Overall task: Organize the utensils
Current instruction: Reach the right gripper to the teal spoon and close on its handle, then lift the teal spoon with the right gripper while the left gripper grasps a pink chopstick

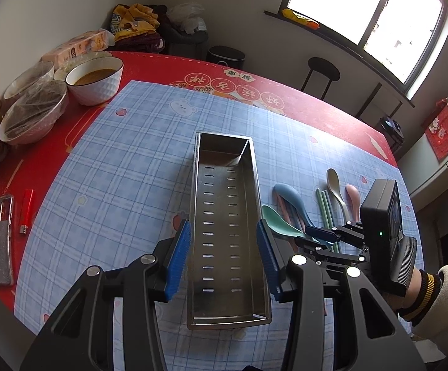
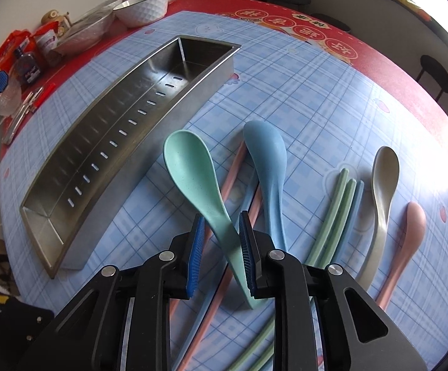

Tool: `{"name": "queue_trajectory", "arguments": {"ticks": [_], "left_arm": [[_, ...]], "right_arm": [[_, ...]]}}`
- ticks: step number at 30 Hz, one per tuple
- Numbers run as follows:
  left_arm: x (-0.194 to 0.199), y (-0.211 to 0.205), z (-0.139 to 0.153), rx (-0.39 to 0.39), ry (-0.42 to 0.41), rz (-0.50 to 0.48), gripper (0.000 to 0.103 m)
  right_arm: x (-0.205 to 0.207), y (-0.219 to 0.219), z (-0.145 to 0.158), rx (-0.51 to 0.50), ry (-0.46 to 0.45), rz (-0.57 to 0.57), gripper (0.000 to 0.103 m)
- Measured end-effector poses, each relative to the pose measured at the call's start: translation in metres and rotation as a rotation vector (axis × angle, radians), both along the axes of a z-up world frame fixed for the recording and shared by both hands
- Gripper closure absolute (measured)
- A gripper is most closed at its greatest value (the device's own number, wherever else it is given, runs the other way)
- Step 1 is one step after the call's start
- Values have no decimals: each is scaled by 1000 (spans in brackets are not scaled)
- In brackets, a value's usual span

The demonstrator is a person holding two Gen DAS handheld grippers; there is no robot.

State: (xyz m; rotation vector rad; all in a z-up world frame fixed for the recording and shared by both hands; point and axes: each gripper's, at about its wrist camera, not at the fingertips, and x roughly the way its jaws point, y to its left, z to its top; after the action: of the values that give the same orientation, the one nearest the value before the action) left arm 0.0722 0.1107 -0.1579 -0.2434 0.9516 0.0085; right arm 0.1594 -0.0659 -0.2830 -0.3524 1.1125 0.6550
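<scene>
A long steel utensil tray (image 1: pixel 227 320) with a slotted floor lies empty on the blue checked mat; it also shows in the right wrist view (image 2: pixel 159 123). My left gripper (image 1: pixel 224 241) is open, its jaws astride the tray's width above it. Right of the tray lie a green spoon (image 2: pixel 193 167), a blue spoon (image 2: pixel 267 154), a grey spoon (image 2: pixel 385 179), a pink spoon (image 2: pixel 409 232), green chopsticks (image 2: pixel 335 216) and pink chopsticks (image 2: pixel 233 173). My right gripper (image 2: pixel 222 247) is open with the green spoon's handle between its jaws, pads not touching it. It also shows in the left wrist view (image 1: pixel 316 235).
Bowls (image 1: pixel 95 80) of food, a covered bowl (image 1: pixel 32 114), snack packs, a red lighter (image 1: pixel 27 207) and a case (image 1: pixel 2 241) sit on the red tablecloth at the left. A stool (image 1: pixel 323 71) stands beyond the table's far edge.
</scene>
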Motion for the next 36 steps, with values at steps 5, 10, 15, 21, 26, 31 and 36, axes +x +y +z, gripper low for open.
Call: {"name": "queue_trajectory", "arguments": {"ticks": [5, 10, 15, 21, 26, 31, 36], "left_arm": [[-3, 2, -1, -1, 4, 4, 60], [-5, 2, 0, -1, 4, 1, 60], [-8, -4, 3, -2, -2, -11, 60], [-6, -15, 3, -15, -6, -44, 78], [2, -37, -4, -21, 22, -98, 81], [21, -71, -27, -22, 96, -184, 82], [48, -109, -61, -17, 192, -226, 94]], "right_arm": [[-1, 6, -1, -27, -1, 31, 80], [-2, 8, -3, -59, 3, 46, 80], [-5, 5, -2, -47, 10, 28, 89], [-9, -29, 9, 94, 32, -148, 90], [-20, -69, 28, 248, 23, -332, 90], [-33, -109, 33, 307, 15, -450, 90], [-38, -141, 34, 339, 4, -523, 90]]}}
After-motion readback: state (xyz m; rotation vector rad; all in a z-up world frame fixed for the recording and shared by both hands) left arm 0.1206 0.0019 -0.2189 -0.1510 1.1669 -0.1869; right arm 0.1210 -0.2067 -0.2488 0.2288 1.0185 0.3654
